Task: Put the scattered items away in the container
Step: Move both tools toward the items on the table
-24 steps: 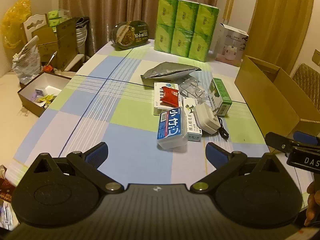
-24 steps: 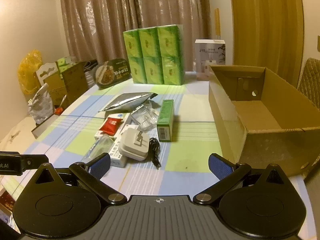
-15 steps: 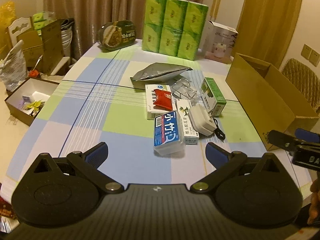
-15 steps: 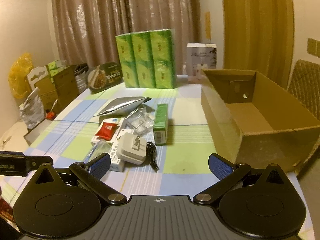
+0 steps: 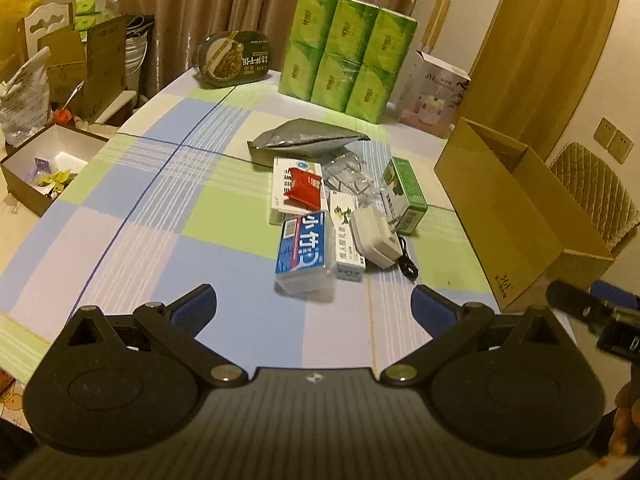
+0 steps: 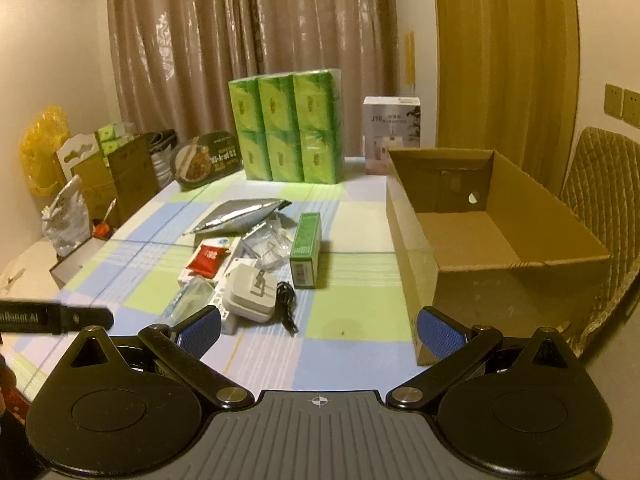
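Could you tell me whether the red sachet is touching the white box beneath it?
Touching: the left wrist view shows the red sachet lying flat on the white box.

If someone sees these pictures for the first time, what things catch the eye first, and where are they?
First, the bright green pack of tissue rolls at the table's far edge. Then the open cardboard box, empty, at the table's right side. Left of it lies a cluster of small items, among them a white charger and a blue-labelled clear box.

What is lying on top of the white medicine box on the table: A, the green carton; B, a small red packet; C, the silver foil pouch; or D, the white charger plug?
B: the small red packet lies on the white medicine box, while the charger, carton and pouch sit beside or beyond it.
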Demonstrator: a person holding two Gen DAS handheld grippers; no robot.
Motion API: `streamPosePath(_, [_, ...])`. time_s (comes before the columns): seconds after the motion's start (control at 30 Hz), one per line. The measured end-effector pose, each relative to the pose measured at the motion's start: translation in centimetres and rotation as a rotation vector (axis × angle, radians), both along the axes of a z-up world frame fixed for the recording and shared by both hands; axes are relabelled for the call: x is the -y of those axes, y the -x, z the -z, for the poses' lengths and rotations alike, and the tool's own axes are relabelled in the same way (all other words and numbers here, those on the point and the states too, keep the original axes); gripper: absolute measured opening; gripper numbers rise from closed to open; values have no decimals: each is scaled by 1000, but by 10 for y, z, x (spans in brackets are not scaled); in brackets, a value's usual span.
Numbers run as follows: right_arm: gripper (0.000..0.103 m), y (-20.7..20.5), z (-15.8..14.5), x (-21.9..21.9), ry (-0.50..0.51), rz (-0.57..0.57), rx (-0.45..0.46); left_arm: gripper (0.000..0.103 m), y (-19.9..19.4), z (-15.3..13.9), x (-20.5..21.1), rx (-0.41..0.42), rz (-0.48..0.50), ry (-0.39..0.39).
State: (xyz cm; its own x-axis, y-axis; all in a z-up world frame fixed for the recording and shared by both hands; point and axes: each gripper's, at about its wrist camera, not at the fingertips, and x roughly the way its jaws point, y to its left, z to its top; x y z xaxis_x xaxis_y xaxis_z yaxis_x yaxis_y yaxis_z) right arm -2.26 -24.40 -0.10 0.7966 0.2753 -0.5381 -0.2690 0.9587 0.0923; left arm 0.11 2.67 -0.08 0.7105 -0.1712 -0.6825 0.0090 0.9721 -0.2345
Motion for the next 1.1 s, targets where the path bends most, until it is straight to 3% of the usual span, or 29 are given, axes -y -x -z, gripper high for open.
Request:
streamPosePath(0.33, [101,-8,2,-8,-72,-34,-8,102,-2,-4,2,-10,2,-77])
streamPosePath(0.7, [101,-29,14,-8,-72,-78,-37,102,-15,2,3,-38,-29,-85])
streamPosePath(1.1, [101,-59,34,-30,-64,-82,-66,101,-56,31,-12,-88,52,-71])
